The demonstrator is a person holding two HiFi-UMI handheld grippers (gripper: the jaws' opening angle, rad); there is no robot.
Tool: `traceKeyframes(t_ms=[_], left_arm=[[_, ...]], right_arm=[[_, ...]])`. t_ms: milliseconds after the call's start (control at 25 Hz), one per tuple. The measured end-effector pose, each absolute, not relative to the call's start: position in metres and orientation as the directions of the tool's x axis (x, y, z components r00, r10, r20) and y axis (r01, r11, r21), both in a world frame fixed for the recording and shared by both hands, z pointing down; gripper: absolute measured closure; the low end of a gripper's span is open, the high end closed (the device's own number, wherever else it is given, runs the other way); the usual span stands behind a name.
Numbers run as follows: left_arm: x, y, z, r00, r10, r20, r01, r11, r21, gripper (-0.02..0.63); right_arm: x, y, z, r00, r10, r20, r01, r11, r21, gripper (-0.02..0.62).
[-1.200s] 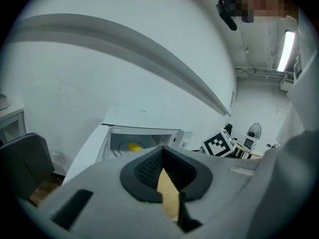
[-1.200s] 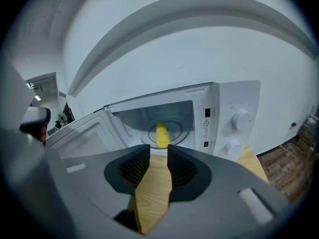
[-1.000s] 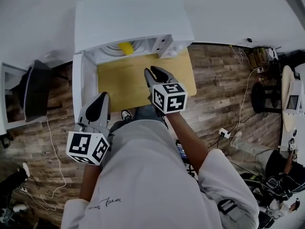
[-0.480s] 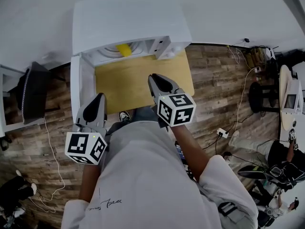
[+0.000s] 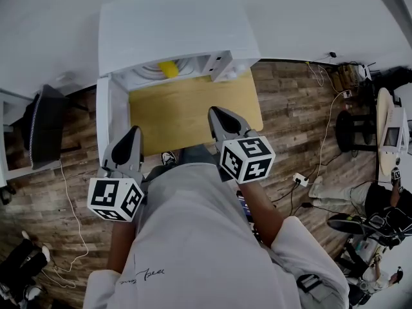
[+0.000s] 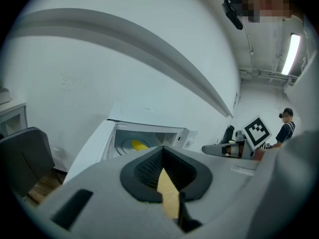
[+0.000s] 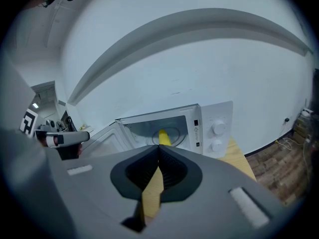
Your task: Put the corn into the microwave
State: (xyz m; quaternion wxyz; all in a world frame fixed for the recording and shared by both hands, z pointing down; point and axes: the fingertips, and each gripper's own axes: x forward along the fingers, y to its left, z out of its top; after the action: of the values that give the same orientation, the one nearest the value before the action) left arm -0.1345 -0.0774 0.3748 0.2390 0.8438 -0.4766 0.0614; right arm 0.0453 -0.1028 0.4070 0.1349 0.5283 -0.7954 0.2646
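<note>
A: Corn (image 5: 168, 67)?
B: Inside the microwave (image 5: 174, 24), on the turntable (image 5: 152, 69), long axis roughly front to back, well ahead of you.
A: Grippers?
B: Your right gripper (image 5: 215, 113) has just been closing, jaws together, empty. Left gripper (image 5: 133, 134) closed too, empty.
A: Next?
B: Probably the open door (image 5: 106, 114). It's on your left, so the left gripper is nearer.

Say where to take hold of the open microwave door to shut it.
Take the door at its free edge, the end nearest the person, from its outer left face with the left gripper: it stands swung out on a left hinge, likely giving most leverage.
</note>
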Motion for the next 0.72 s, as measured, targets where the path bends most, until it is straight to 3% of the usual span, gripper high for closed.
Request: traceKeyframes(t_ms=[720], left_arm=[[-0.133, -0.086, 0.376, 0.538, -0.775, 0.332, -0.832, -0.427, 0.353, 0.615]], right_arm=[[0.062, -0.1, 0.381, -0.412, -0.781, 0.469, -0.91, 0.328, -0.252, 0.584]])
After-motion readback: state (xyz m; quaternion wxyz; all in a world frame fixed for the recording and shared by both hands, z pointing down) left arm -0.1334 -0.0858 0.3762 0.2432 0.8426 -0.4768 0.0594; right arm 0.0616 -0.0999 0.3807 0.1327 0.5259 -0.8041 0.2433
